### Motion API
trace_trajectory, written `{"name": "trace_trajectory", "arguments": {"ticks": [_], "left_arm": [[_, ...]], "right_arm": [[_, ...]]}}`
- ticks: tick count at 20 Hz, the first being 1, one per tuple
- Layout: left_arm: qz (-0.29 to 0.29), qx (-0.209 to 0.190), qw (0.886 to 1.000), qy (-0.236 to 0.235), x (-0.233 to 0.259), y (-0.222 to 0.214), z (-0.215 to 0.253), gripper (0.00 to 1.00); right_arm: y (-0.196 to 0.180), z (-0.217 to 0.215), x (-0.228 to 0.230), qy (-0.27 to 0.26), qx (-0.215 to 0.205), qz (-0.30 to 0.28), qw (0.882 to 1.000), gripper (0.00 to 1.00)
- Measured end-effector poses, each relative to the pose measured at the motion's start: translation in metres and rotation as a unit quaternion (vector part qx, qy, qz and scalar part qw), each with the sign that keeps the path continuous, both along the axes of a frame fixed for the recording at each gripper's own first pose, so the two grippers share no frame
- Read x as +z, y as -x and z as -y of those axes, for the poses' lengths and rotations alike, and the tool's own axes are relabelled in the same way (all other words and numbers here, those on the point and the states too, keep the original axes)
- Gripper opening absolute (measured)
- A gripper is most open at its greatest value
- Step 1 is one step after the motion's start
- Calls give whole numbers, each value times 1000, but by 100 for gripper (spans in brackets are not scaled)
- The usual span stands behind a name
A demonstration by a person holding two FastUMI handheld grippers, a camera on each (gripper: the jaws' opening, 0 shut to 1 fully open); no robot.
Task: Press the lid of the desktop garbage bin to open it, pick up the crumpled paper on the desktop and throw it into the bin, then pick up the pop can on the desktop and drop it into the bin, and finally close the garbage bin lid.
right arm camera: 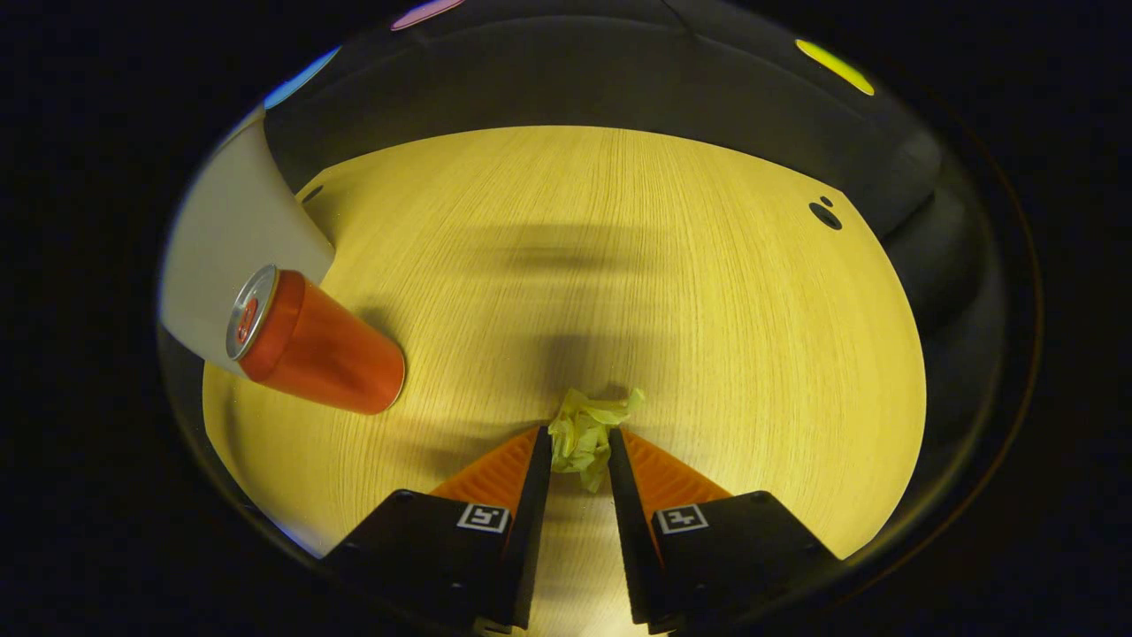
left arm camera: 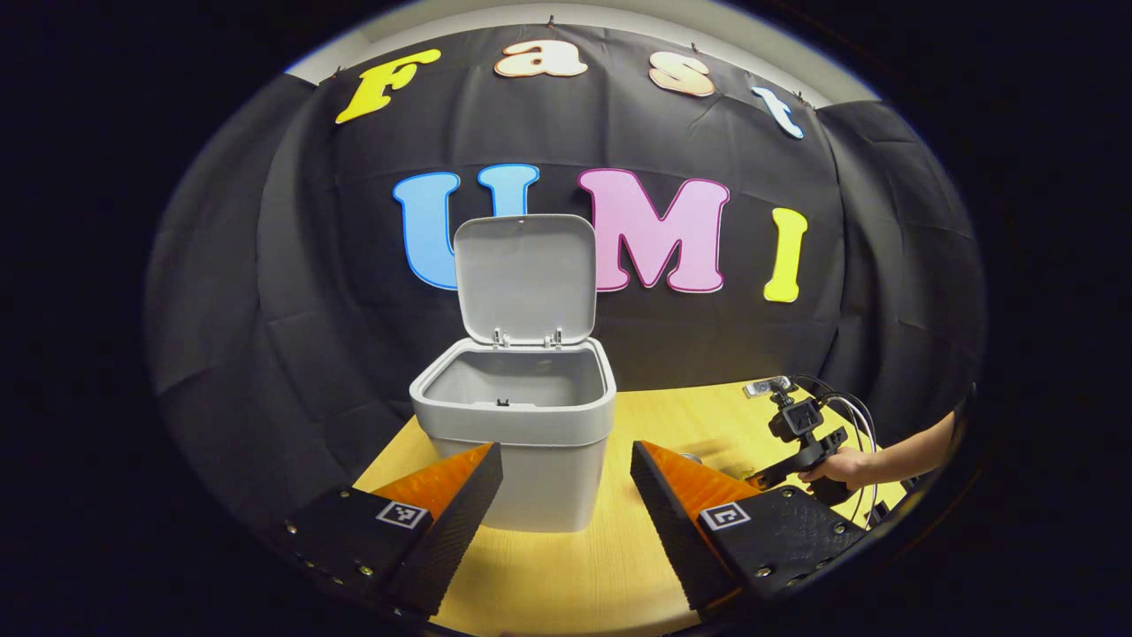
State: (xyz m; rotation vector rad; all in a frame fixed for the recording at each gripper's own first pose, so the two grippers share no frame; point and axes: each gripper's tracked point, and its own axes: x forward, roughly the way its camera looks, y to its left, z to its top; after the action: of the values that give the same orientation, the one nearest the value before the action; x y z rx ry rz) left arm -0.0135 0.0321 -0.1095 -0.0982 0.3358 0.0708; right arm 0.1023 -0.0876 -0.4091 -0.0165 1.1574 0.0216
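The grey bin [left arm camera: 517, 425] stands on the wooden table [left arm camera: 601, 566] with its lid [left arm camera: 524, 279] swung upright and the inside bare as far as I see. My left gripper [left arm camera: 566, 464] hangs open just in front of the bin, nothing between its fingers. A yellow crumpled paper [right arm camera: 591, 414] lies on the table, and my right gripper [right arm camera: 579, 442] is shut on it, one finger pressing each side. An orange pop can [right arm camera: 318, 349] stands to the left of the paper, close to the bin's wall [right arm camera: 225, 239]. Farther right, a hand holds the right gripper [left arm camera: 800, 438] low over the table.
A small device [left arm camera: 762, 387] lies at the table's back right edge, with cables [left arm camera: 853, 416] trailing from the right gripper. Two small dark holes [right arm camera: 825, 215] mark the tabletop far right. Black cloth wall [left arm camera: 265, 310] rises close behind the bin.
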Motion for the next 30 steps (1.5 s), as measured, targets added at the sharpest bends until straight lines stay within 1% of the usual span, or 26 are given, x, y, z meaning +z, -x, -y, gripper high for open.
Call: {"name": "trace_trajectory", "arguments": {"ticks": [2, 4, 7, 10, 12, 13, 16, 18, 20, 22, 24, 25, 28, 30], "left_arm": [[-1, -2, 1000, 5, -2, 1, 2, 96], [-7, -7, 1000, 8, -7, 1, 5, 96], [-8, -16, 1000, 10, -10, 2, 9, 96], [4, -28, 1000, 10, -7, -1, 13, 96], [5, -30, 999, 11, -7, -3, 13, 96], [4, -29, 999, 12, -7, -4, 13, 96], [14, -29, 999, 12, -4, -5, 12, 96], [22, -25, 999, 9, -1, -4, 7, 96], [28, -19, 999, 13, 0, -2, 2, 96], [30, -10, 999, 14, -2, 0, -4, 96], [35, 1, 999, 16, -2, 4, -8, 96], [36, 5, 999, 18, -1, 4, -11, 96], [36, 16, 999, 25, -6, 11, -22, 96], [33, 30, 999, 25, -9, 17, -30, 96]], "right_arm": [[-5, -1, 12, 3, 11, 16, 1000, 46], [-12, -2, 33, 7, 17, 47, 999, 46], [-29, 2, 79, 7, 23, 99, 995, 46], [-41, -9, 122, -11, 19, 141, 990, 45], [-50, -11, 153, -12, 25, 169, 985, 45], [-56, -10, 169, -4, 31, 186, 982, 45], [-78, -19, 225, 20, 55, 250, 966, 45], [-86, -39, 256, 15, 79, 273, 959, 45], [-94, -62, 289, 11, 105, 300, 948, 45], [-106, -88, 325, 13, 131, 340, 931, 45], [-112, -122, 350, 3, 162, 363, 917, 45], [-110, -138, 359, -5, 176, 366, 914, 45], [-107, -198, 365, -39, 221, 370, 902, 45], [-107, -233, 363, -42, 251, 367, 895, 45]]}}
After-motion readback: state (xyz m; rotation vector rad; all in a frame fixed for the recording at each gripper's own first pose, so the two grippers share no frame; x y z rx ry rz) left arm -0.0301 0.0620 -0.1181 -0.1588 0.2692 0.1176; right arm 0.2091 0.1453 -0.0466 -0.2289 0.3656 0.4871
